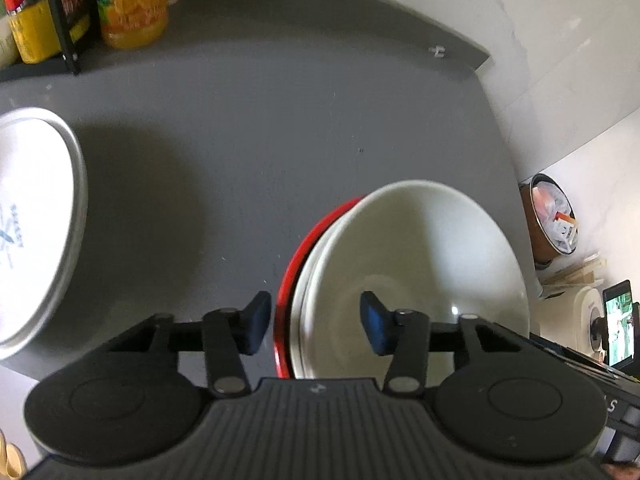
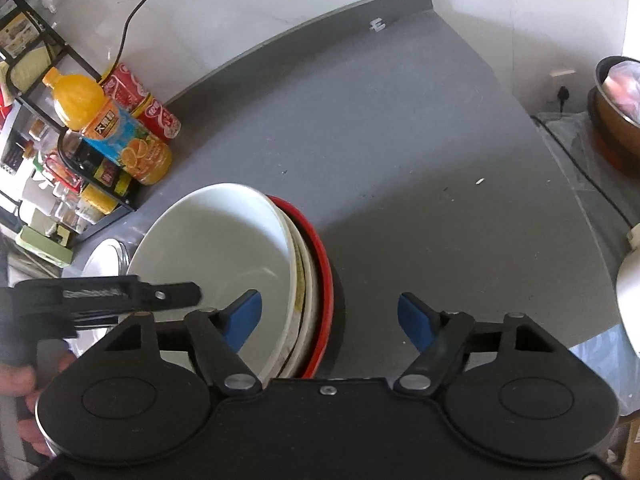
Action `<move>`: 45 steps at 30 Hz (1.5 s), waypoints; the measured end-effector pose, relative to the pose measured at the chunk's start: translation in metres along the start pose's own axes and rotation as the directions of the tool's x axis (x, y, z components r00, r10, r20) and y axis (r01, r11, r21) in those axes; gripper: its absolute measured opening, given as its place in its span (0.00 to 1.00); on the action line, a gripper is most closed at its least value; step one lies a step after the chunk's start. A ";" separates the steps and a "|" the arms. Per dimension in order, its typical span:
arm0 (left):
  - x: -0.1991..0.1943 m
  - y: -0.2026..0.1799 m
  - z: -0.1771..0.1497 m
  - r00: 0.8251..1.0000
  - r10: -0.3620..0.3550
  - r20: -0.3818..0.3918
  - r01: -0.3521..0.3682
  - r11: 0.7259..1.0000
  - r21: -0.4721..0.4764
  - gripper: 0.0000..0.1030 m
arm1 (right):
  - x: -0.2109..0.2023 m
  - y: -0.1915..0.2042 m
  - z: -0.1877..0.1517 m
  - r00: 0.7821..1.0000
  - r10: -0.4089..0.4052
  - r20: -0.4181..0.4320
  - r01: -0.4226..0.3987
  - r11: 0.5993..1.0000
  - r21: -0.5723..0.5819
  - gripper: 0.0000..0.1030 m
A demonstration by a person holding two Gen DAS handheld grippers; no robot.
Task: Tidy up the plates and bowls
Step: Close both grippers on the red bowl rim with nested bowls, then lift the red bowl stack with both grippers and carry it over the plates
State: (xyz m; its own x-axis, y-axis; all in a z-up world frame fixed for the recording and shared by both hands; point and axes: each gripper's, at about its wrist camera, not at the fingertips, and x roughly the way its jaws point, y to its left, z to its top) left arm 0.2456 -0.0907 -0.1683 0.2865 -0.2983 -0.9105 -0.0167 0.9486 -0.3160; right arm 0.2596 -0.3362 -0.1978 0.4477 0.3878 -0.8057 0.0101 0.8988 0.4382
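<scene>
Stack of dishes near the front edge of the grey bench: white bowl on top, pale plates beneath, red plate at the bottom. Separate white plate well apart at the left. Left gripper with jaws apart, straddling the stack's left rim; right gripper with jaws apart over the right rim, holding nothing. Probably best: grip the bowl's rim alone, squarely, then lift straight up to avoid dragging the plates below.
</scene>
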 end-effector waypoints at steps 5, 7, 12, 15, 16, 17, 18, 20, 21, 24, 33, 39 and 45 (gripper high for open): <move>0.006 -0.007 -0.003 0.999 0.043 0.008 -0.043 0.999 0.016 0.43 | 0.014 -0.004 0.001 0.999 -0.001 -0.054 0.000 1.000 -0.003 0.54; 0.008 -0.009 -0.004 0.999 0.054 0.009 -0.054 0.998 0.024 0.43 | 0.017 -0.004 0.001 0.998 0.005 -0.063 -0.005 1.000 -0.001 0.53; 0.014 -0.006 -0.003 0.997 0.083 -0.001 -0.083 0.997 -0.008 0.33 | 0.022 -0.003 0.000 0.996 0.047 -0.072 -0.048 0.999 -0.017 0.36; 0.014 -0.006 -0.002 0.997 0.082 -0.001 -0.082 0.996 -0.026 0.33 | 0.022 0.005 -0.002 0.998 0.006 -0.057 -0.009 0.999 -0.051 0.33; 0.014 -0.005 -0.001 0.997 0.082 -0.002 -0.082 0.996 -0.027 0.33 | 0.022 0.006 -0.002 0.999 -0.002 -0.054 -0.001 0.998 -0.059 0.32; 0.013 -0.005 -0.002 0.997 0.081 -0.002 -0.081 0.996 -0.026 0.32 | 0.022 0.006 -0.003 0.999 -0.004 -0.052 0.001 0.998 -0.062 0.32; 0.013 -0.004 -0.002 0.997 0.077 -0.001 -0.077 0.997 -0.026 0.32 | 0.021 0.006 -0.003 0.999 -0.006 -0.051 0.002 0.998 -0.060 0.32; 0.012 -0.002 -0.004 0.998 0.063 -0.005 -0.063 0.997 -0.033 0.30 | 0.020 0.006 -0.003 0.999 -0.012 -0.049 0.009 0.998 -0.063 0.30; 0.011 0.000 -0.004 0.998 0.057 -0.011 -0.058 0.998 -0.040 0.30 | 0.020 0.006 -0.004 0.999 -0.014 -0.045 0.011 0.998 -0.066 0.30; 0.008 0.004 -0.005 0.998 0.052 -0.019 -0.053 0.997 -0.048 0.30 | 0.018 0.007 -0.005 0.999 -0.009 -0.035 0.006 0.998 -0.070 0.30; -0.010 0.017 -0.004 1.000 0.028 -0.001 -0.028 0.997 -0.068 0.30 | 0.015 0.012 -0.004 1.000 0.006 -0.008 -0.007 0.997 -0.079 0.27; -0.024 0.031 0.001 1.000 0.004 0.017 -0.003 0.997 -0.074 0.29 | 0.015 0.026 -0.005 1.000 0.005 0.008 -0.004 0.996 -0.084 0.25; -0.042 0.053 0.005 0.999 -0.028 0.041 0.031 0.997 -0.072 0.29 | 0.013 0.052 -0.005 0.999 0.006 0.037 -0.001 0.991 -0.131 0.24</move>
State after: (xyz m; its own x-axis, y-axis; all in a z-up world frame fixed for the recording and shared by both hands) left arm 0.2380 -0.0277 -0.1457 0.3261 -0.3199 -0.8895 -0.0766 0.9289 -0.3622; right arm 0.2612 -0.2836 -0.1872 0.4808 0.3849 -0.7879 -0.1071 0.9176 0.3829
